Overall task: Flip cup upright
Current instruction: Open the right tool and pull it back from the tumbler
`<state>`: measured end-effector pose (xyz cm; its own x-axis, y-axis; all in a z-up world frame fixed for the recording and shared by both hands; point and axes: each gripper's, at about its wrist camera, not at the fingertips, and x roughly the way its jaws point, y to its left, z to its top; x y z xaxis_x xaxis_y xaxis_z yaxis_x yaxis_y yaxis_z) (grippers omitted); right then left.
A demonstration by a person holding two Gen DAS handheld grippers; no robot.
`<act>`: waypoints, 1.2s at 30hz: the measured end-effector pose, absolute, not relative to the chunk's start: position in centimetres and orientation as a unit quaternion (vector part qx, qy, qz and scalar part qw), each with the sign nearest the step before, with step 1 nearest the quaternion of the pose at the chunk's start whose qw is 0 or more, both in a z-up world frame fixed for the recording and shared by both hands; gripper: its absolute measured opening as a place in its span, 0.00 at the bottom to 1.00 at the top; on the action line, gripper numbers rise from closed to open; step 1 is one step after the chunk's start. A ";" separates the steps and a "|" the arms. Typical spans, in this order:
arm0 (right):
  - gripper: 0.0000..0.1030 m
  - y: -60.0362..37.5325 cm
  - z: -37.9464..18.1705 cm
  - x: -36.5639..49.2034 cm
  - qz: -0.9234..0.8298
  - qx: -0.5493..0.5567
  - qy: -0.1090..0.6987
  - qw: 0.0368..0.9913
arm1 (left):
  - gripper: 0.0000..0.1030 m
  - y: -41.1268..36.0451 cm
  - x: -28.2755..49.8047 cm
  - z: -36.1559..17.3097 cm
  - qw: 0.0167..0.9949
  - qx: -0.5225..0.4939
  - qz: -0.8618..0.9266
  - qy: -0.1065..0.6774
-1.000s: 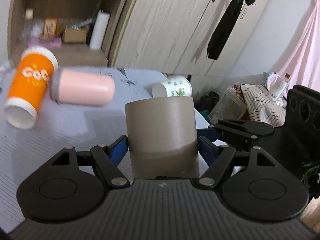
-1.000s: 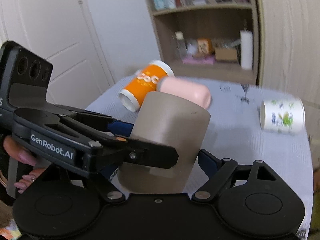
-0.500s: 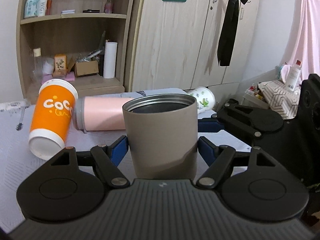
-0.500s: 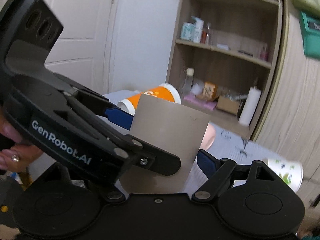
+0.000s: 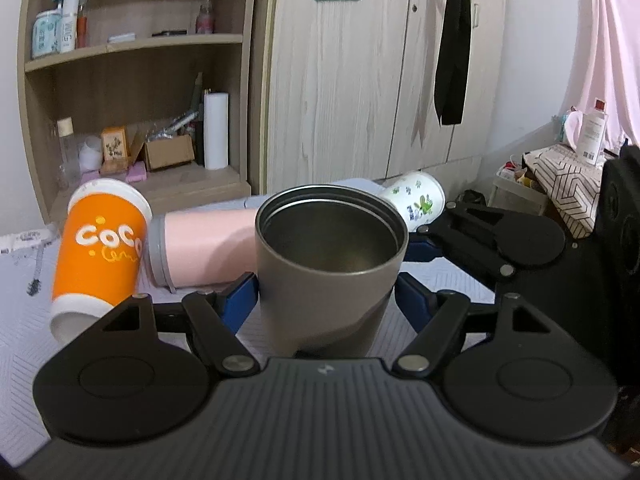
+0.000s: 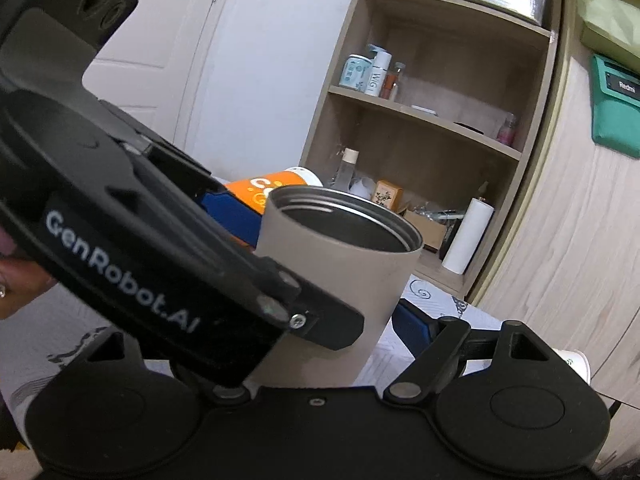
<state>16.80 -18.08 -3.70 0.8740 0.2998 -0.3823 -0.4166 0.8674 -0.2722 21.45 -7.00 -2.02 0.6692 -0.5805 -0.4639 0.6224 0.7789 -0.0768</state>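
The grey metal cup [image 5: 330, 268] stands mouth up in the middle of the left wrist view, its dark steel inside showing. It sits between the blue pads [image 5: 240, 300] of the left gripper [image 5: 328, 300]. The left pad touches the cup wall, while a thin gap shows at the right pad, so the jaws are close around the cup and whether they clamp it cannot be told. The cup's base is hidden behind the gripper body, so contact with the table [image 5: 24, 320] cannot be told either.

In the right wrist view the same cup [image 6: 340, 264] fills the centre, tilted slightly in the frame with its rim toward the upper right. The right gripper [image 6: 332, 320] has its jaws around the cup's lower part; one blue pad [image 6: 412, 326] is just beside the cup at lower right, and the other side is covered by the black body of the left gripper [image 6: 160, 248], which crosses the left half of the frame. Whether this grip is tight cannot be told.

Behind the cup, at the left of the left wrist view, an orange paper cup [image 5: 100, 252] leans against a pink tumbler [image 5: 204, 248] lying on its side. A white printed cup [image 5: 416, 200] lies on its side at right centre. A wooden shelf [image 5: 132, 44] fills the upper left.
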 end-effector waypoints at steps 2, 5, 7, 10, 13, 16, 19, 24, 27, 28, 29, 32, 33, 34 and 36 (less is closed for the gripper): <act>0.81 -18.4 -3.9 17.1 0.191 -0.167 0.174 0.952 | 0.72 -7.1 21.5 -2.2 0.914 0.039 -0.330 0.233; 0.81 -18.9 -3.9 17.5 0.195 -0.146 0.180 0.953 | 0.72 -7.2 21.7 -2.2 0.913 0.033 -0.330 0.237; 0.81 -19.1 -3.8 17.7 0.195 -0.138 0.184 0.953 | 0.73 -7.4 21.9 -2.1 0.913 0.032 -0.329 0.240; 0.81 -19.0 -3.7 17.9 0.194 -0.133 0.189 0.953 | 0.73 -7.3 21.9 -1.9 0.911 0.026 -0.329 0.246; 0.85 -18.5 -3.0 17.3 0.174 -0.143 0.205 0.953 | 0.75 -6.7 21.5 -1.6 0.912 0.020 -0.325 0.248; 0.90 -18.4 -2.5 16.7 0.167 -0.149 0.202 0.954 | 0.75 -6.1 20.8 -1.1 0.917 0.012 -0.314 0.248; 0.90 -18.6 -1.8 15.9 0.168 -0.140 0.202 0.955 | 0.76 -5.5 19.8 -0.6 0.918 0.003 -0.308 0.250; 0.90 -19.0 -0.9 14.6 0.119 -0.117 0.238 0.957 | 0.76 -4.5 17.4 0.5 0.922 -0.010 -0.296 0.248; 0.90 -19.9 -0.1 13.4 0.115 -0.071 0.261 0.956 | 0.81 -3.9 15.7 1.1 0.925 -0.013 -0.289 0.245; 0.90 -20.2 0.1 12.9 0.116 -0.060 0.263 0.956 | 0.82 -3.7 15.2 1.2 0.926 -0.011 -0.289 0.243; 0.90 -20.2 0.3 12.4 0.110 -0.056 0.267 0.956 | 0.82 -3.7 14.5 1.3 0.927 -0.008 -0.289 0.240; 0.90 -20.2 0.7 11.1 0.072 -0.063 0.281 0.955 | 0.83 -3.4 13.3 1.5 0.931 -0.011 -0.275 0.240; 0.90 -20.7 1.1 10.2 0.070 -0.047 0.276 0.957 | 0.83 -3.2 12.9 1.7 0.932 -0.015 -0.271 0.238; 0.90 -20.7 1.1 10.2 0.070 -0.047 0.276 0.957 | 0.83 -3.1 12.4 1.8 0.935 -0.020 -0.265 0.236; 0.90 -20.9 1.7 9.3 0.065 -0.041 0.270 0.960 | 0.83 -2.8 11.6 2.4 0.939 -0.026 -0.254 0.232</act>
